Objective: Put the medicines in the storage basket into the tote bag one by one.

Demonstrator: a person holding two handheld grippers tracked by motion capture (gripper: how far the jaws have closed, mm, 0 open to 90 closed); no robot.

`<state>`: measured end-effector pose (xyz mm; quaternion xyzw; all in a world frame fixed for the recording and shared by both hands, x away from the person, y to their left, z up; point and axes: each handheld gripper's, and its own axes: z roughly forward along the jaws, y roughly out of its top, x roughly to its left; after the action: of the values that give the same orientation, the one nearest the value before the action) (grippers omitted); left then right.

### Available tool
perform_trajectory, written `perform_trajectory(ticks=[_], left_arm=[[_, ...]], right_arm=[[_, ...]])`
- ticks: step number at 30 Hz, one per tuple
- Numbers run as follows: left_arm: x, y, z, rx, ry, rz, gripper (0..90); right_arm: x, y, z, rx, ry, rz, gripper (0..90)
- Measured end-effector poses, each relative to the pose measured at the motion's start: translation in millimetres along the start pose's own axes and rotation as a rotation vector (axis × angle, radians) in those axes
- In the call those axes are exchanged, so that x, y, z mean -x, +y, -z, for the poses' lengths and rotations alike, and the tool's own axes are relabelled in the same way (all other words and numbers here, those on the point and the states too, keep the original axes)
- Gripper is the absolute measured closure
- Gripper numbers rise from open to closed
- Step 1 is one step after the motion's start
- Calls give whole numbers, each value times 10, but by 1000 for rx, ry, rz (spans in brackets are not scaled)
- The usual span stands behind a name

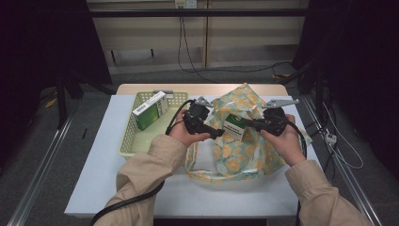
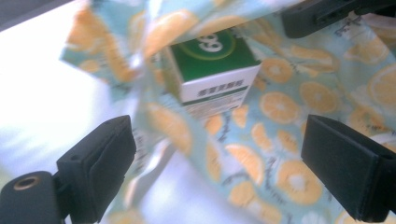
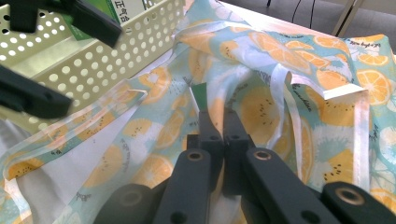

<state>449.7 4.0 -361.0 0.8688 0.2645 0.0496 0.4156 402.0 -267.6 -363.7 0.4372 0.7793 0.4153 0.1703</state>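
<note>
An orange-print cloth bag (image 1: 240,155) (image 2: 289,107) (image 3: 289,70) lies on the white table right of centre. A green and white box (image 1: 234,126) (image 2: 215,65) stands in its opening; in the right gripper view just a green corner of the box (image 3: 201,93) shows. My left gripper (image 1: 216,128) (image 2: 219,140) is open wide just left of that box, with nothing between its jaws. My right gripper (image 1: 245,123) (image 3: 217,116) comes in from the right, its jaws shut on the bag's cloth beside the box.
A pale green perforated basket (image 1: 129,141) (image 3: 116,60) stands left of the bag and holds a second green and white box (image 1: 150,110) (image 3: 126,9). The bag's loose straps (image 1: 202,174) trail toward the table's front edge.
</note>
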Motion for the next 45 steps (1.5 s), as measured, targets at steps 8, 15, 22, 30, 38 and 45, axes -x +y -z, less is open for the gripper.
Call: perform_trajectory(ticks=[8, 15, 22, 30, 38, 45], left_arm=[[-215, -97, 273, 6, 30, 14, 86], [-353, -128, 490, 5, 43, 2, 73], [-513, -205, 644, -9, 83, 3, 65], [-724, -313, 754, -52, 146, 0, 70], [-992, -426, 901, -49, 200, 37, 70], [-1202, -556, 990, -45, 268, 64, 103]], right_arm=[[12, -8, 7, 4, -4, -7, 900], [-2, -6, -7, 2, -3, -1, 900], [-1, -9, -5, 4, -3, -1, 900], [-4, -8, 14, 4, -3, 0, 900], [-6, -9, 12, 7, -3, 2, 900], [2, -10, 22, 5, -3, 2, 900]])
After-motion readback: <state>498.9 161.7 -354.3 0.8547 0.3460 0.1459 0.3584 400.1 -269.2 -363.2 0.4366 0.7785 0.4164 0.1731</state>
